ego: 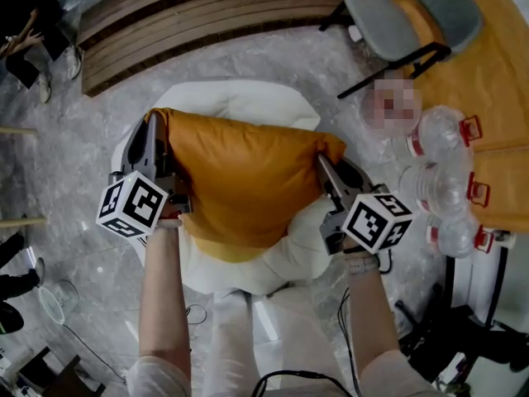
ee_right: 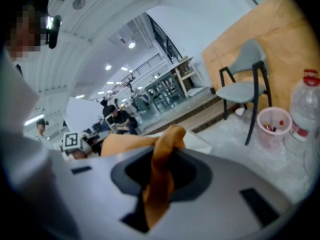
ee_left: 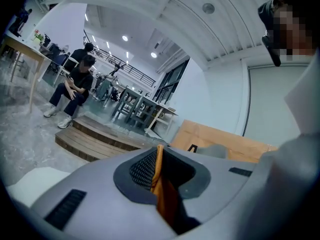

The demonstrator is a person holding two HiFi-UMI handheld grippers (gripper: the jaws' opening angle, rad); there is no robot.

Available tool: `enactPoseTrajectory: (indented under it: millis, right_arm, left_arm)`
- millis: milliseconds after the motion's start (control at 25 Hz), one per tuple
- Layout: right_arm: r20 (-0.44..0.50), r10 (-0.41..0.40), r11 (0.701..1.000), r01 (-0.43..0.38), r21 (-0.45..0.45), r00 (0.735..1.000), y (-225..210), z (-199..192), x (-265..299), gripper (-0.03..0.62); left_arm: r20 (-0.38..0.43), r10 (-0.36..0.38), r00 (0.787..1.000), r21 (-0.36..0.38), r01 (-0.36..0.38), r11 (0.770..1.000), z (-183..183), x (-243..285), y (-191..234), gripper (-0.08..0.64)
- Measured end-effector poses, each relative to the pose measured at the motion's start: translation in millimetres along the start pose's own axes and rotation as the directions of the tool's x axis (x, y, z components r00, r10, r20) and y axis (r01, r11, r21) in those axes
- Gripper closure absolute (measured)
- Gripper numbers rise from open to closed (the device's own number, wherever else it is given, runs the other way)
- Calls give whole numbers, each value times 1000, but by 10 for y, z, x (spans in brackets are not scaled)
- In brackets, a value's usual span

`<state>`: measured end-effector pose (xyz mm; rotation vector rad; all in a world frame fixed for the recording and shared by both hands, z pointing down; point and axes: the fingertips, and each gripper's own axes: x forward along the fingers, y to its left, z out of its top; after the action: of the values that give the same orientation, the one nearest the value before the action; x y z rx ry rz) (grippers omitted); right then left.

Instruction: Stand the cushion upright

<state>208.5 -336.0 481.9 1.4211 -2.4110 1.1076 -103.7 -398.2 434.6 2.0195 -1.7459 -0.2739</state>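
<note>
We hold the orange cushion (ego: pixel 244 180) over the white padded seat (ego: pixel 248 102); left gripper (ego: pixel 154 131) clamped on its left corner, right gripper (ego: pixel 322 162) pinching the right corner, fabric bunched between both jaws

The cushion (ego: pixel 248 180) over the pouf (ego: pixel 248 102); chair (ego: pixel 388 23) behind right, water bottles (ego: pixel 434 184) right.

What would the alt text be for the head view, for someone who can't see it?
Seen from above, a person holds an orange cushion by two corners, the left gripper and the right gripper each clamped on one, over a white padded seat. Clear water bottles and a grey chair stand to the right.
</note>
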Motion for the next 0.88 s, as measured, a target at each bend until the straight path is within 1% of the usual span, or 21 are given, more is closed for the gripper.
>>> enactPoseTrajectory:
  millis: [360,560,760,800,880]
  right_arm:
    - [23,-7,1000,7,13,1000,-130,145,78,503]
    - [4,-17,1000,17,4,1000,-233,158,171,502]
    - [-9,-17,1000,17,-18,1000,-306,159,249,502]
    - [-10,-18,1000,18,-22,1000,-319,156,255,502]
    - [-16,-21,999,20,-33,1000,-344,157,271,502]
  left_arm:
    - [3,-24,1000,5,24,1000,26,248,-108,503]
    - [-4,-22,1000,-1,22,1000,-6,340,-114,503]
    - [-35,10,999,60,-8,998,-68,382,-69,503]
    - [-46,13,999,85,-9,996,-78,392,-76,503]
    - [-67,19,998,159,-8,987,-94,414,-95,502]
